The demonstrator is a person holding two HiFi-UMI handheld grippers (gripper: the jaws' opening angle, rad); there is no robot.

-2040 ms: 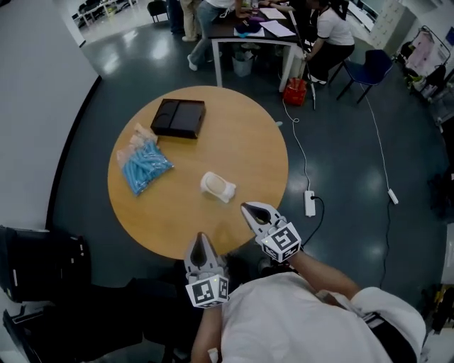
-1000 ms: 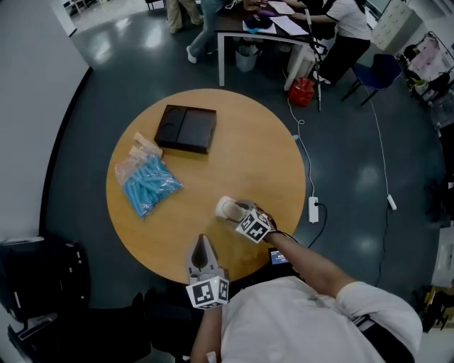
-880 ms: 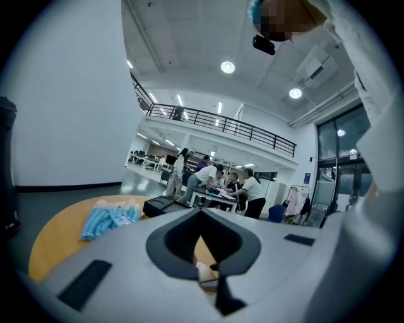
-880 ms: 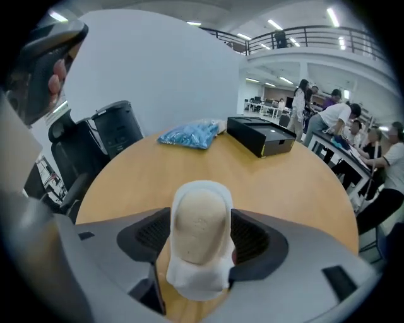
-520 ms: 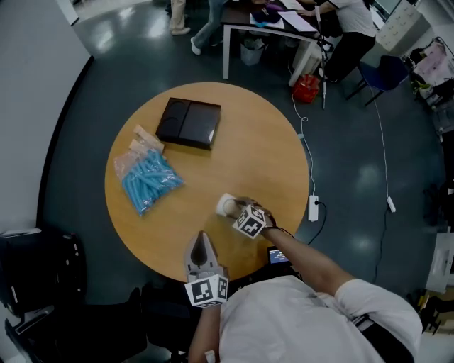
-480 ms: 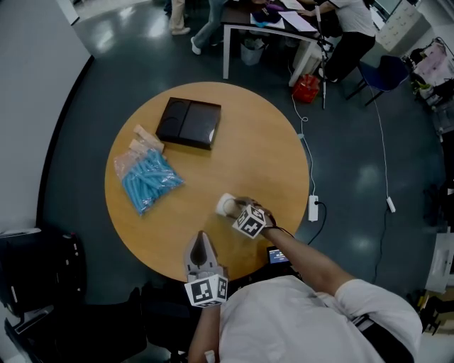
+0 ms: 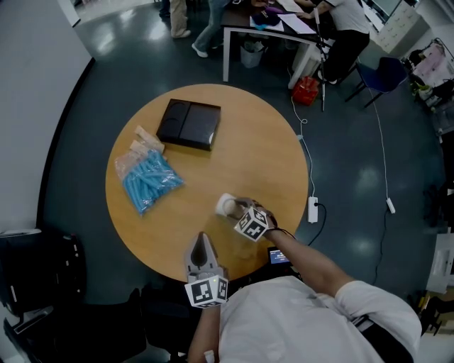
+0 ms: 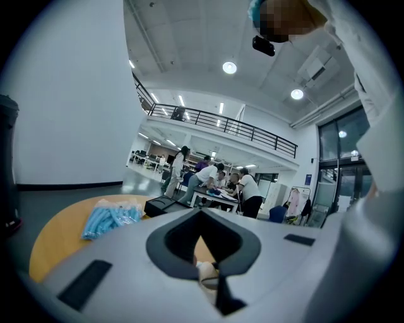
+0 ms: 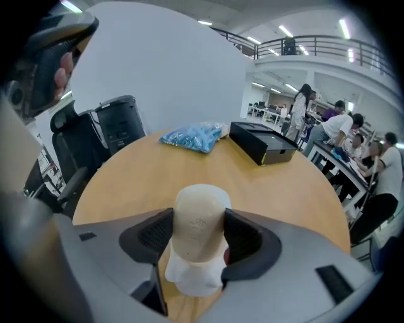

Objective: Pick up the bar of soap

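The pale bar of soap (image 7: 226, 206) rests on a white wrapper on the round wooden table (image 7: 241, 142), right of centre near the front. My right gripper (image 7: 237, 208) is down at it, jaws closing. In the right gripper view the soap (image 9: 199, 217) fills the gap of the right gripper (image 9: 197, 236), both pads against its sides. My left gripper (image 7: 202, 239) hovers at the table's near edge, shut and holding nothing. In the left gripper view the left gripper (image 8: 211, 287) has its tips together, and the soap (image 8: 206, 272) shows beyond them.
A black flat box (image 7: 188, 124) lies at the table's far side and a bag of blue tubes (image 7: 149, 181) at its left. A black chair (image 7: 35, 269) stands left of the table. A power strip (image 7: 313, 208) and cables lie on the floor at right. People gather at a desk (image 7: 269, 21) behind.
My right gripper has moved from the table's near edge forward to the soap and now sits around it. The left gripper has stayed where it was.
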